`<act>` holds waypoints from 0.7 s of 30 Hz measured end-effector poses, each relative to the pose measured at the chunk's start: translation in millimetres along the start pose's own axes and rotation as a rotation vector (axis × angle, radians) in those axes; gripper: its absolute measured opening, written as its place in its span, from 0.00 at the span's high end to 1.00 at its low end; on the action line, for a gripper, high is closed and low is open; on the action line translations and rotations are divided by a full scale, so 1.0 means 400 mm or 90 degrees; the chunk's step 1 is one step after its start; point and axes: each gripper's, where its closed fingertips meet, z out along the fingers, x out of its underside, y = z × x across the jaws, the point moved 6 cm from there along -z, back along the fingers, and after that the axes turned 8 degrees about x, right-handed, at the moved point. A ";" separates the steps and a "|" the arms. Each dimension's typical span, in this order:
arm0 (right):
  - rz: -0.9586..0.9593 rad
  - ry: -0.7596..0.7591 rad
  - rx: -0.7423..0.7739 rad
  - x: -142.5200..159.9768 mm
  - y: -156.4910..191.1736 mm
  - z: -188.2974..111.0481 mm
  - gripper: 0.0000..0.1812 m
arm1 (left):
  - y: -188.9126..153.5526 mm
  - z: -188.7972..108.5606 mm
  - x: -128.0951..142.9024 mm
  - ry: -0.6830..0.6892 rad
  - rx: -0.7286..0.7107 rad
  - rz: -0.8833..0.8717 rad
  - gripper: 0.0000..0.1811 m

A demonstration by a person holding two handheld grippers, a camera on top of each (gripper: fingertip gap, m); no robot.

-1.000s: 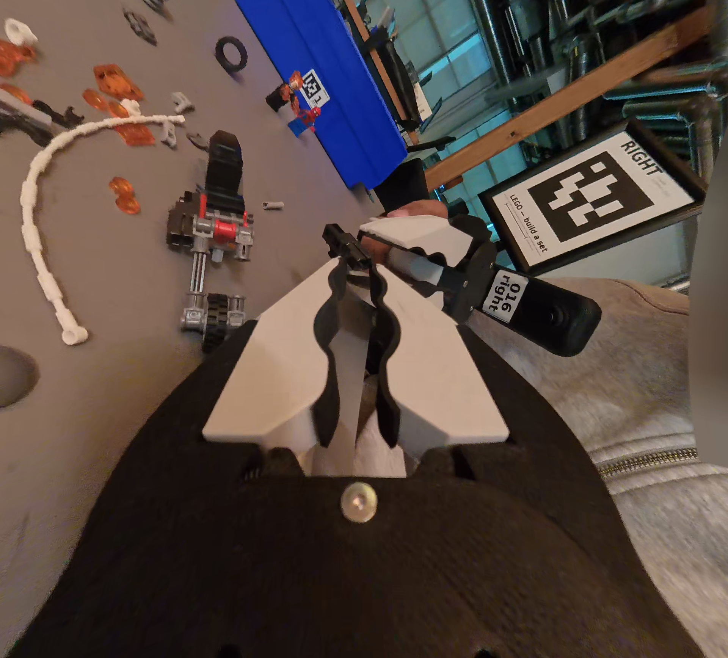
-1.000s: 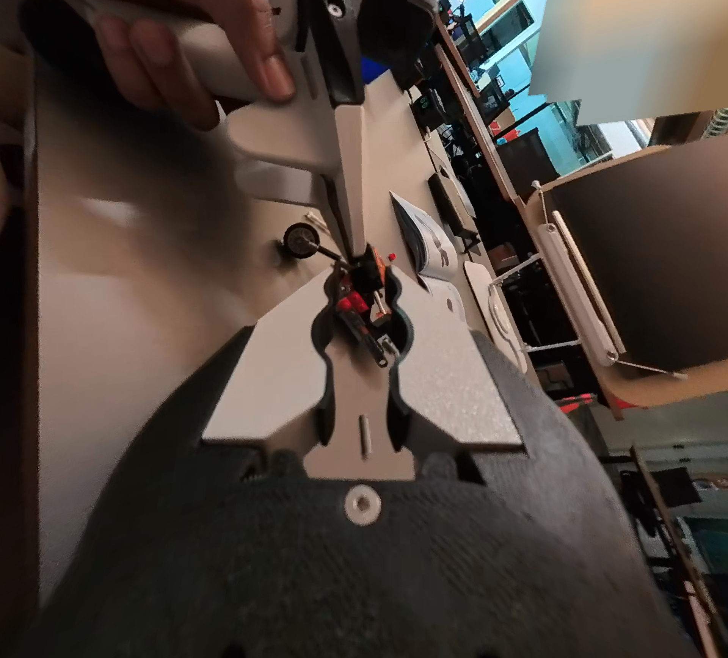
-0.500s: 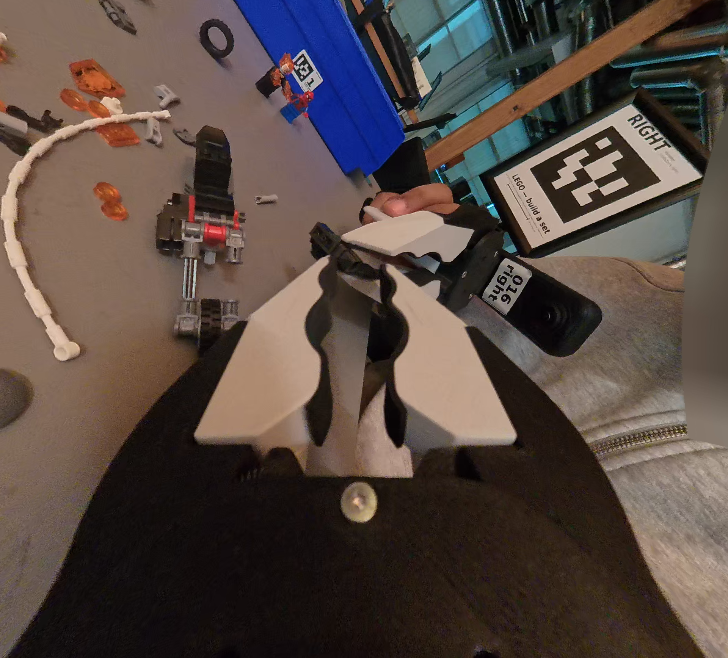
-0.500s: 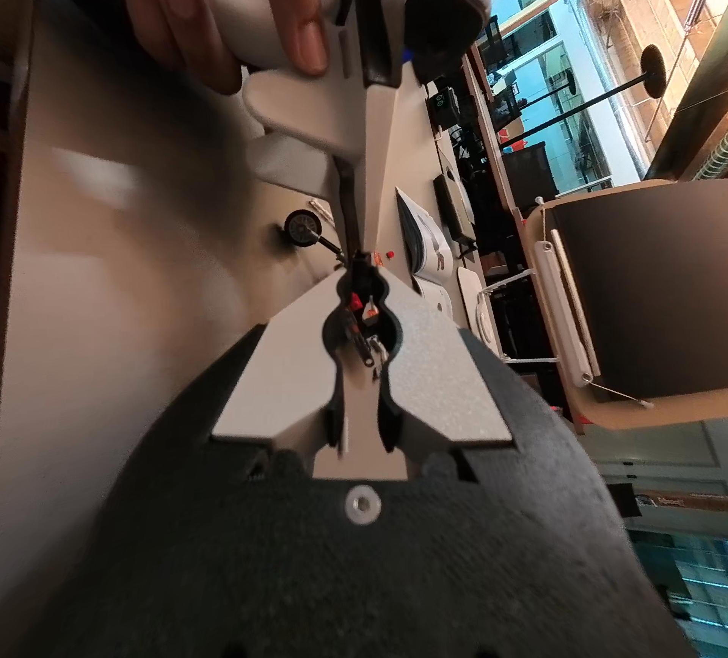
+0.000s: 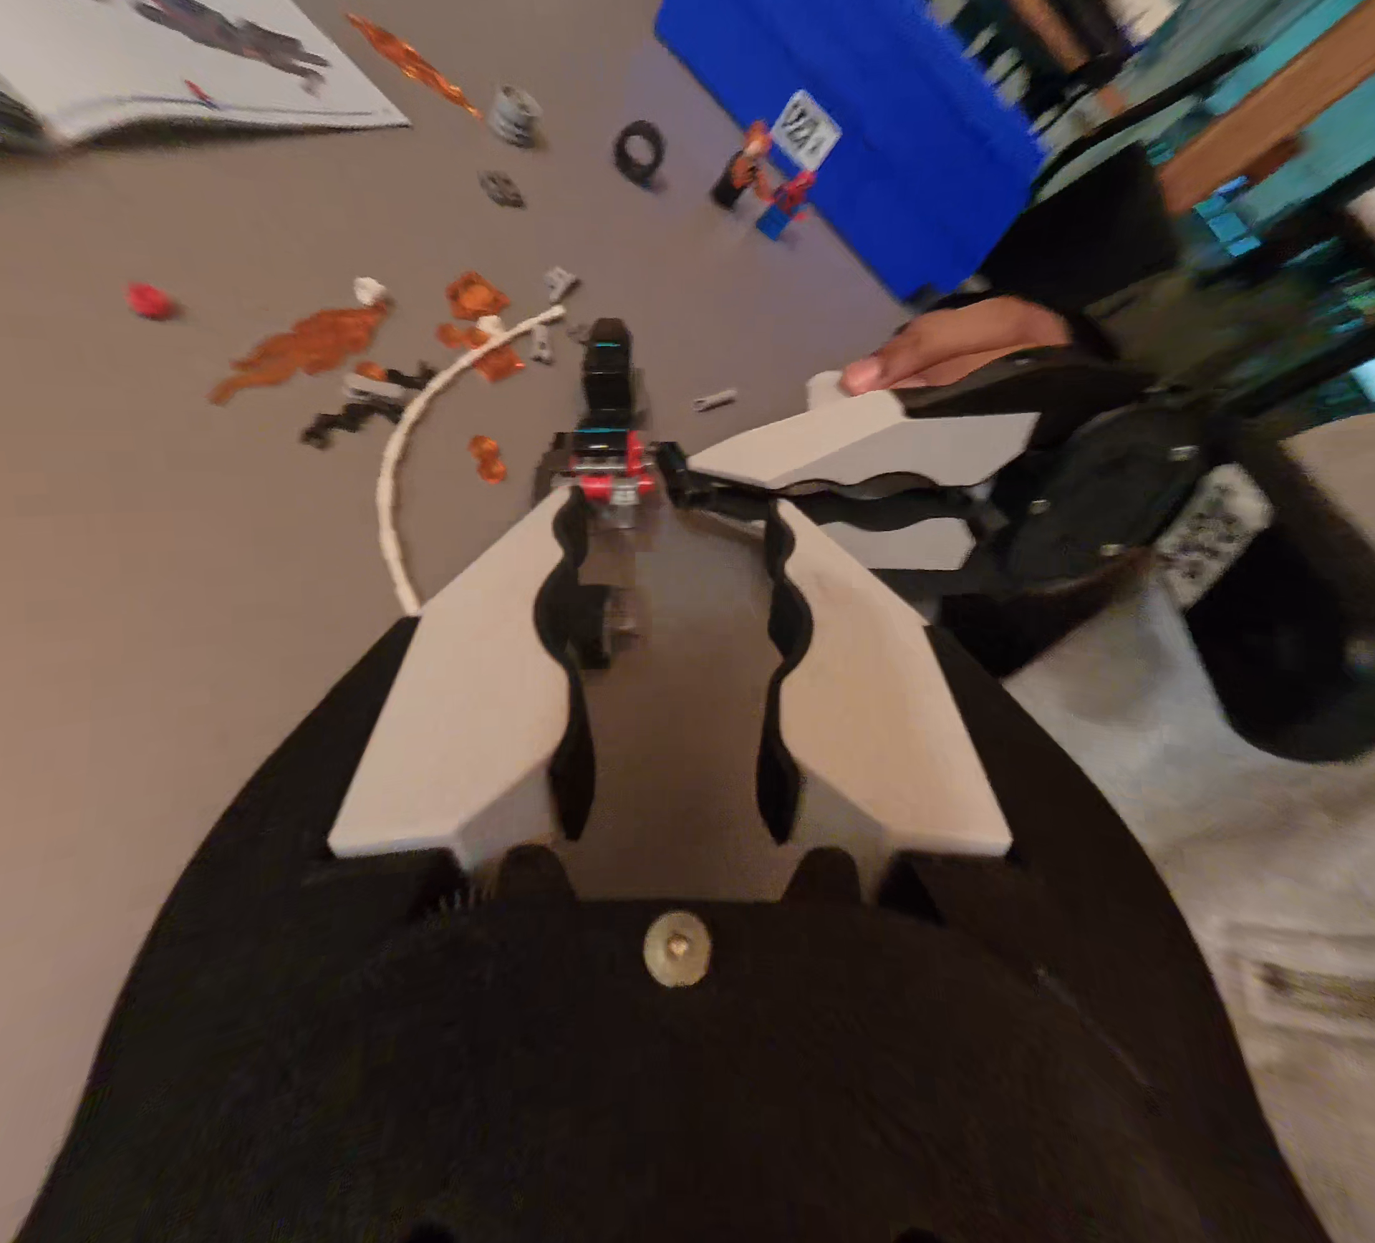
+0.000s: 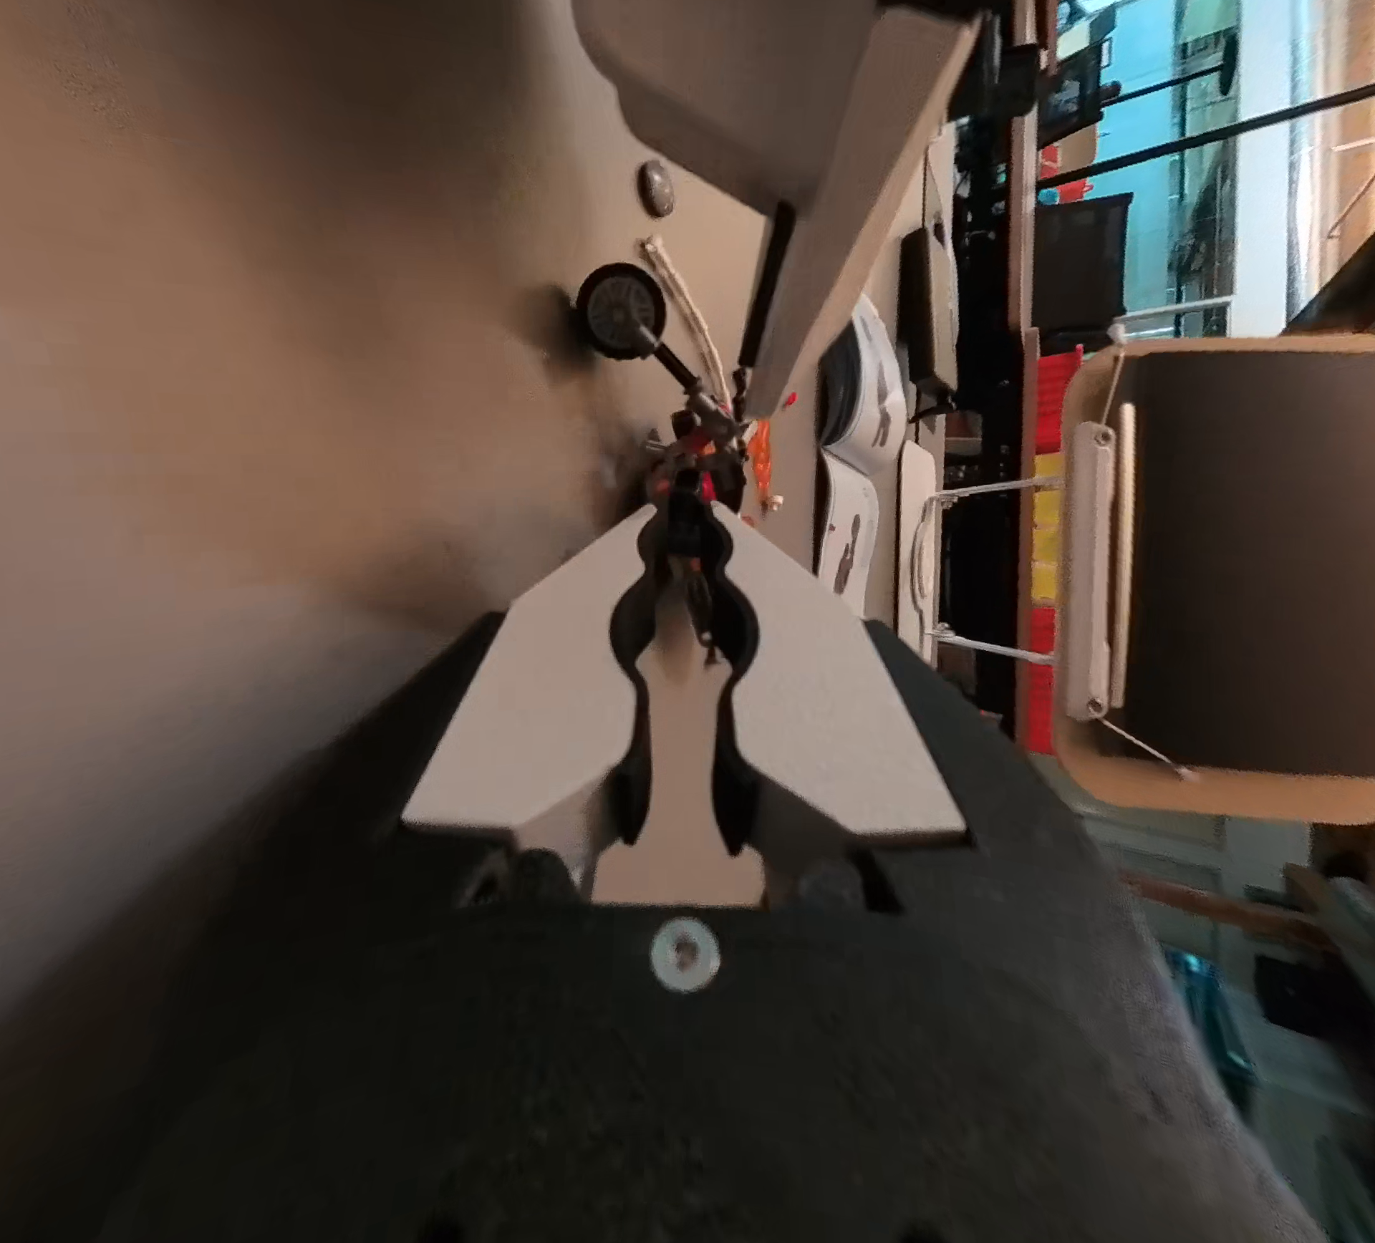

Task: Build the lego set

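Observation:
A part-built black, red and grey lego motorbike (image 5: 606, 456) lies on the grey table (image 5: 186, 575); its wheeled end reaches between my left gripper's fingers. My left gripper (image 5: 666, 512) is open and empty, low over the bike. My right gripper (image 5: 688, 472) comes in from the right, shut on a small black lego piece (image 5: 672, 461) right beside the bike's red core. In the right wrist view the right gripper (image 6: 688, 517) pinches that black piece (image 6: 686, 541), with the bike (image 6: 696, 445) and its wheel (image 6: 621, 322) just ahead and the left gripper (image 6: 751, 381) above.
Loose parts lie left of the bike: orange clear pieces (image 5: 312, 344), a white chain (image 5: 405, 463), a red bit (image 5: 149, 301). Farther back are a grey hub (image 5: 515, 110), a black tyre (image 5: 638, 149), two minifigures (image 5: 766, 188), a blue box (image 5: 833, 91) and an open booklet (image 5: 149, 32). Only a small space, under 4 cm, lies between the two pairs of fingers. My left gripper's tips are some 12 cm from the red bit (image 5: 149, 301).
The left gripper has opened and let go of the small black piece; the right gripper now holds it. Both grippers have moved down and forward to the bike.

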 end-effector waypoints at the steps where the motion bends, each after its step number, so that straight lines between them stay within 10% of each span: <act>1: -0.015 0.006 -0.004 -0.003 0.000 0.003 0.97 | 0.007 0.004 0.001 0.020 -0.034 0.025 0.71; 21: -0.124 0.019 -0.058 0.000 -0.017 0.041 0.97 | 0.063 0.061 -0.006 0.124 0.055 -0.018 0.65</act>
